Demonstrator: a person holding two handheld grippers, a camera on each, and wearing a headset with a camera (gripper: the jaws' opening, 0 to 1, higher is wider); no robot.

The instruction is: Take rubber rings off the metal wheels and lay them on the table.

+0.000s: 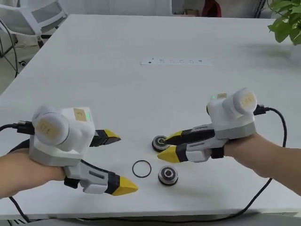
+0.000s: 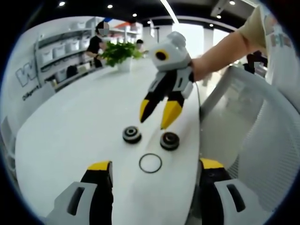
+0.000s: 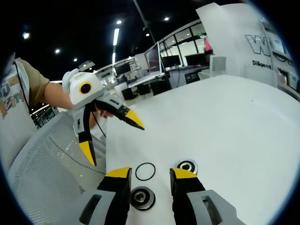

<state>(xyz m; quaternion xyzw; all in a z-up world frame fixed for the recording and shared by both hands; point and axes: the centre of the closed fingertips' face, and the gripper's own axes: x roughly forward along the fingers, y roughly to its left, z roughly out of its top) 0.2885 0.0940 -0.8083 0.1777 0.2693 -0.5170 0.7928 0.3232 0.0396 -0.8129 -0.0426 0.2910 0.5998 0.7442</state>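
- Right gripper (image 1: 165, 147) in my hand has its yellow-tipped jaws apart with nothing clamped. Its tips hang beside the farther small metal wheel (image 1: 159, 142), and I cannot tell whether the upper tip touches it.
- One thin black rubber ring (image 1: 141, 168) lies flat and loose on the white bench (image 1: 117, 84), just left of the nearer small metal wheel (image 1: 168, 174) and apart from it.
- Both wheels lie flat near the front edge, close together. Each shows a dark outer band around a bright hub, but I cannot tell whether that band is rubber.
- From the right gripper view, the nearer wheel (image 3: 141, 198) sits low between my jaws, with the ring (image 3: 145, 171) just beyond.
- Left gripper (image 1: 123, 162) is spread wide and holds nothing, left of the ring. Its own view frames the ring (image 2: 150, 163) between the jaws.
- Well behind on the bench lies a flat white power strip (image 1: 174, 61). A green leafy plant (image 1: 287, 23) and a white mesh chair (image 1: 33, 19) stand at the far corners.
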